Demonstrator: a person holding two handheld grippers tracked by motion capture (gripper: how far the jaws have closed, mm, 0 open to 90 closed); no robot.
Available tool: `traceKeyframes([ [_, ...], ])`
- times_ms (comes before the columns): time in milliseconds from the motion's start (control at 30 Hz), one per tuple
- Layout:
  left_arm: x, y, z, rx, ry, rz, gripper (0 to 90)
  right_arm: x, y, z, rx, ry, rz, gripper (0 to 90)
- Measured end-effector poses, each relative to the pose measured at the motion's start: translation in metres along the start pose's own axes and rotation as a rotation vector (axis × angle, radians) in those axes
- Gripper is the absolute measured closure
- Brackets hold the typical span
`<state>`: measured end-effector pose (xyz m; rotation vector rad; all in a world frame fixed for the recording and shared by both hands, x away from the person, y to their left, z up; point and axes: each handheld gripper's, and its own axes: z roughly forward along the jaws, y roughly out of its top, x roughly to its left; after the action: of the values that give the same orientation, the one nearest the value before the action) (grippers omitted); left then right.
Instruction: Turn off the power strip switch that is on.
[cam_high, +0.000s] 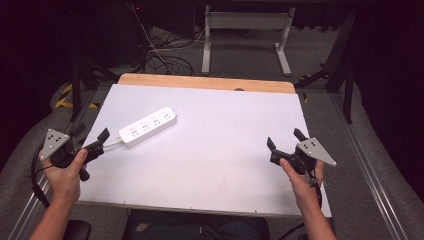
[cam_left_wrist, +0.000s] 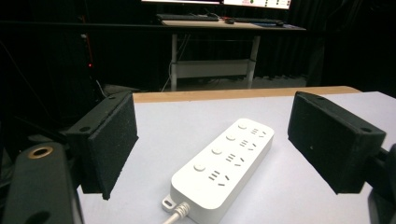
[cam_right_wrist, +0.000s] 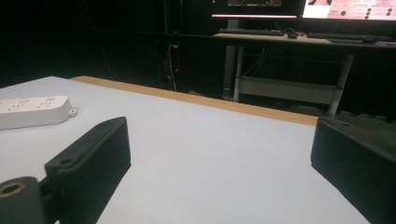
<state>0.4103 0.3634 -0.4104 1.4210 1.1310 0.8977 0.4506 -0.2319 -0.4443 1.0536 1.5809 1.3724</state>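
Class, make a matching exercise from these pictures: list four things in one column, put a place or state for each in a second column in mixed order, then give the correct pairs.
Things:
1. power strip
2. left claw
3. right claw
4. wooden strip

Places or states:
A. along the table's far edge
B. open, over bare table at the right
C. lying flat on the white table top, left of centre
D. open, just beside the strip's cable end

Pairs: 1-C, 2-D, 3-B, 4-A
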Motion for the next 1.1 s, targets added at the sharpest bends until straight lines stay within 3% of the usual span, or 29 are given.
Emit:
traceKeyframes([
  [1100, 0.0007, 0.0, 0.0025, 0.007, -0.012, -0.003, 15.6, 0.0015, 0.0006, -0.0039, 0.0, -0.005, -0.008, 5.5],
])
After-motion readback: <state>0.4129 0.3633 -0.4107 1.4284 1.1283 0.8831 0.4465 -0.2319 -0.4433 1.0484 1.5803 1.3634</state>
